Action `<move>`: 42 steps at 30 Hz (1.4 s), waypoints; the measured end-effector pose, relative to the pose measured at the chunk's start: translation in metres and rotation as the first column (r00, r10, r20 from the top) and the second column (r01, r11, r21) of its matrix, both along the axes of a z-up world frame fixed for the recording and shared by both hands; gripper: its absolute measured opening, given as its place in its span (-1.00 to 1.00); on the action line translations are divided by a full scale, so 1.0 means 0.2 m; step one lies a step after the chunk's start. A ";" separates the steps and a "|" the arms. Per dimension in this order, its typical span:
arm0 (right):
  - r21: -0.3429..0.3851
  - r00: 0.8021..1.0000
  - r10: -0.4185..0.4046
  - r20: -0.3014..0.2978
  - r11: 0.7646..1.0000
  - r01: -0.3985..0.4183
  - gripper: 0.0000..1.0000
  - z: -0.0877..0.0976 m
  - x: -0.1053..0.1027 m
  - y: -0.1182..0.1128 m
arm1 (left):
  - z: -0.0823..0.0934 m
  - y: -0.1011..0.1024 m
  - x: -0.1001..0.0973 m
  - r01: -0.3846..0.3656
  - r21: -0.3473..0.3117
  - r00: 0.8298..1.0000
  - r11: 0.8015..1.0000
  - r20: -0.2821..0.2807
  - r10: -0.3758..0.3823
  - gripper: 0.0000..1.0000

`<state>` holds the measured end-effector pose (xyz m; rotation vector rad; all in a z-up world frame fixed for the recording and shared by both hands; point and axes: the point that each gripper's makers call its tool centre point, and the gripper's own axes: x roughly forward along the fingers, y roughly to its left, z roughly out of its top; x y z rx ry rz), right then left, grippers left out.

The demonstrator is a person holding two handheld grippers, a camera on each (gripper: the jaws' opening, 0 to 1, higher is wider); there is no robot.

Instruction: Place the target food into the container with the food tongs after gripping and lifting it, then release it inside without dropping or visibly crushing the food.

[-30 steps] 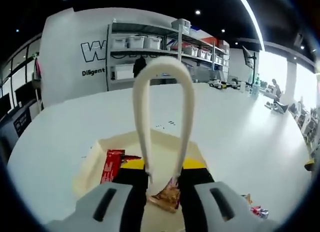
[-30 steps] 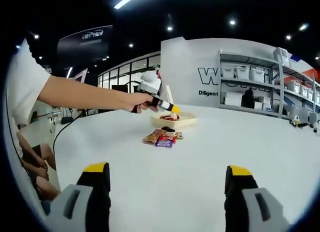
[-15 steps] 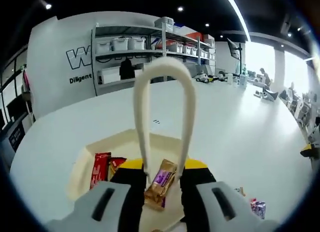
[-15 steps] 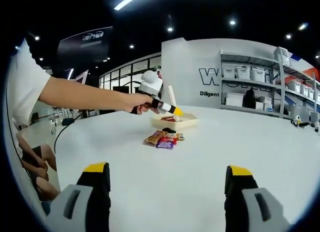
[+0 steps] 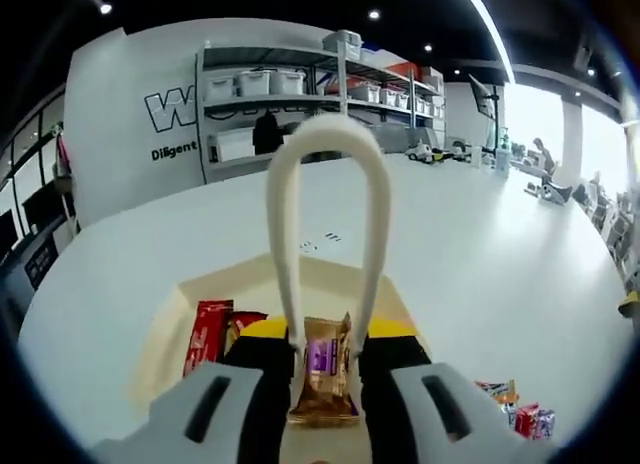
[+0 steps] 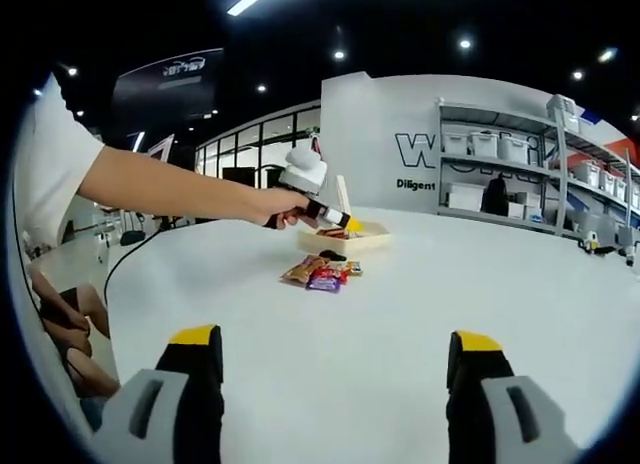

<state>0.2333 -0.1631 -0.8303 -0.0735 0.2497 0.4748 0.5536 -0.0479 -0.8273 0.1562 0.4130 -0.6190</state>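
Left gripper view: my left gripper (image 5: 322, 369) is clenched on the white food tongs (image 5: 327, 224). A brown snack packet (image 5: 324, 369) sits at the tong tips, over the cream container (image 5: 170, 324); a red packet (image 5: 208, 334) lies inside. Loose packets (image 5: 515, 412) lie on the tabletop (image 5: 480, 254) beside the container.

Right gripper view: my right gripper (image 6: 335, 384) hangs released above the tabletop. The container (image 6: 352, 238) sits toward the far edge, loose packets (image 6: 318, 273) just before it.
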 end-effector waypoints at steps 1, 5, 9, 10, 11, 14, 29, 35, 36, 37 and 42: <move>0.000 1.000 -0.001 0.001 1.000 0.001 0.83 0.00 0.00 0.00 | 0.00 0.00 0.01 -0.008 0.000 1.000 1.000 0.004 0.008 -0.53; -0.006 1.000 -0.008 -0.005 1.000 0.008 0.81 -0.01 0.00 -0.02 | -0.01 0.02 0.07 -0.032 0.010 0.999 0.999 0.017 0.032 -0.53; -0.009 1.000 -0.014 -0.009 1.000 0.013 0.80 -0.02 0.00 -0.03 | -0.02 0.02 0.11 -0.071 -0.029 0.997 0.997 0.005 0.072 -0.53; -0.010 1.000 -0.015 -0.009 1.000 0.015 0.80 -0.02 0.00 -0.04 | -0.01 0.02 0.11 -0.077 -0.045 0.997 0.996 0.003 0.077 -0.53; -0.011 1.000 -0.016 -0.009 1.000 0.016 0.80 -0.02 0.00 -0.04 | -0.02 0.02 0.12 -0.087 -0.050 0.996 0.995 -0.001 0.087 -0.53; -0.011 1.000 -0.020 -0.010 1.000 0.020 0.79 -0.02 -0.01 -0.05 | -0.01 0.02 0.14 -0.098 -0.052 0.995 0.994 0.004 0.098 -0.53; -0.017 1.000 -0.002 -0.001 1.000 0.002 0.83 0.01 -0.04 -0.01 | 0.17 0.05 0.04 -0.061 -0.051 0.996 0.997 0.064 0.064 -0.53; -0.019 1.000 0.016 0.020 1.000 -0.016 0.83 0.06 -0.07 0.04 | 0.24 0.10 -0.07 -0.041 -0.062 0.996 0.997 0.072 0.046 -0.52; -0.019 1.000 0.018 0.022 1.000 -0.017 0.83 0.06 -0.07 0.05 | 0.24 0.10 -0.09 -0.037 -0.065 0.996 0.997 0.074 0.041 -0.51; -0.018 1.000 0.019 0.024 1.000 -0.019 0.83 0.06 -0.08 0.05 | 0.24 0.11 -0.13 -0.029 -0.065 0.997 0.997 0.067 0.034 -0.51; -0.009 0.999 0.036 0.032 0.999 -0.035 0.83 0.07 -0.10 0.11 | 0.20 0.14 -0.30 -0.028 -0.084 0.999 0.996 0.040 0.031 -0.51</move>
